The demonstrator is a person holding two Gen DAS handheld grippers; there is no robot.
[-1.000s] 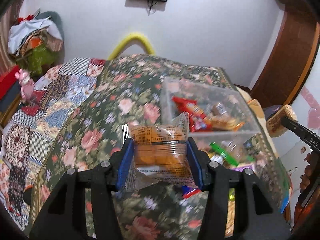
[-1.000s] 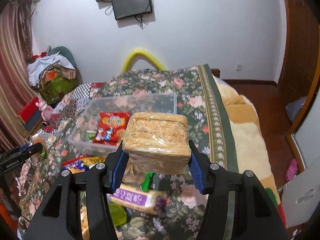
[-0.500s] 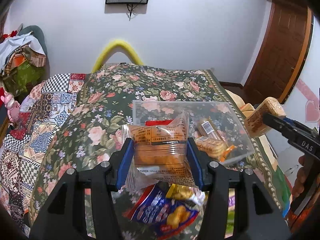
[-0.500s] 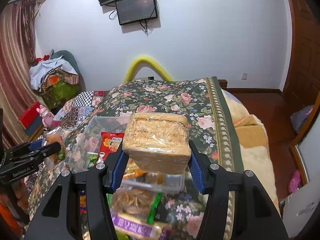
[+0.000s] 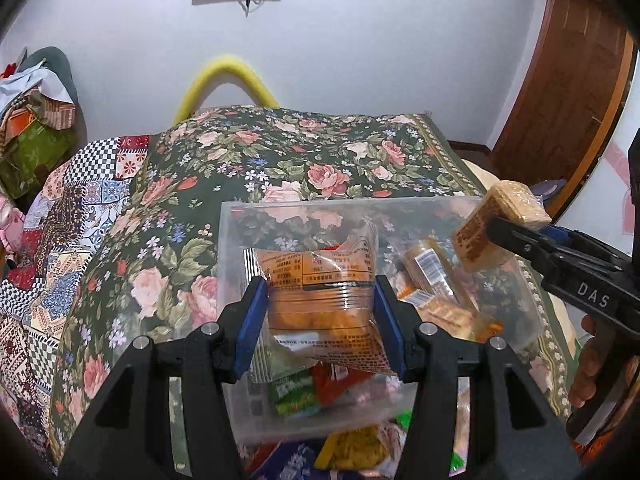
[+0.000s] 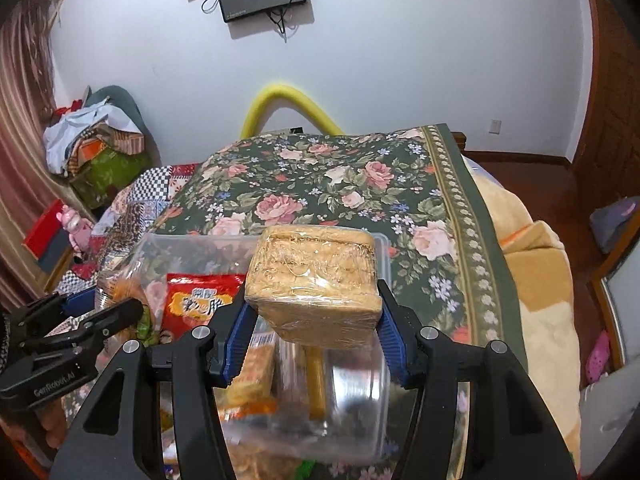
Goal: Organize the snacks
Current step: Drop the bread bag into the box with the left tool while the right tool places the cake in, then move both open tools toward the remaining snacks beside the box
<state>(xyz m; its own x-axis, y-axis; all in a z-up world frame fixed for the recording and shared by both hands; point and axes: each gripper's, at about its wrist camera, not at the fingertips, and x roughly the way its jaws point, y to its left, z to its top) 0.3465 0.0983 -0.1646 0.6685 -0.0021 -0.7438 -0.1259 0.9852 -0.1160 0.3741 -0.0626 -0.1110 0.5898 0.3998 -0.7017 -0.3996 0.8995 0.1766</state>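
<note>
My left gripper (image 5: 320, 316) is shut on an orange snack packet (image 5: 316, 296) and holds it over the near left part of a clear plastic bin (image 5: 240, 216). My right gripper (image 6: 314, 320) is shut on a wrapped tan noodle cake (image 6: 316, 280) and holds it over the bin's right side (image 6: 384, 248). The cake also shows in the left wrist view (image 5: 496, 224). The bin holds a red packet (image 6: 200, 304), wrapped biscuit packs (image 5: 432, 280) and other snacks. The left gripper shows at the left of the right wrist view (image 6: 116, 308).
The bin sits on a bed with a dark floral blanket (image 5: 280, 160). Loose snack packets (image 5: 352, 448) lie in front of the bin. A patchwork quilt (image 5: 60, 220) lies left, a wooden door (image 5: 568, 80) stands right, and a yellow foam tube (image 6: 288, 108) arches behind.
Both grippers have moved forward over the bed with their snacks. They now hang above the clear bin, which fills more of both views.
</note>
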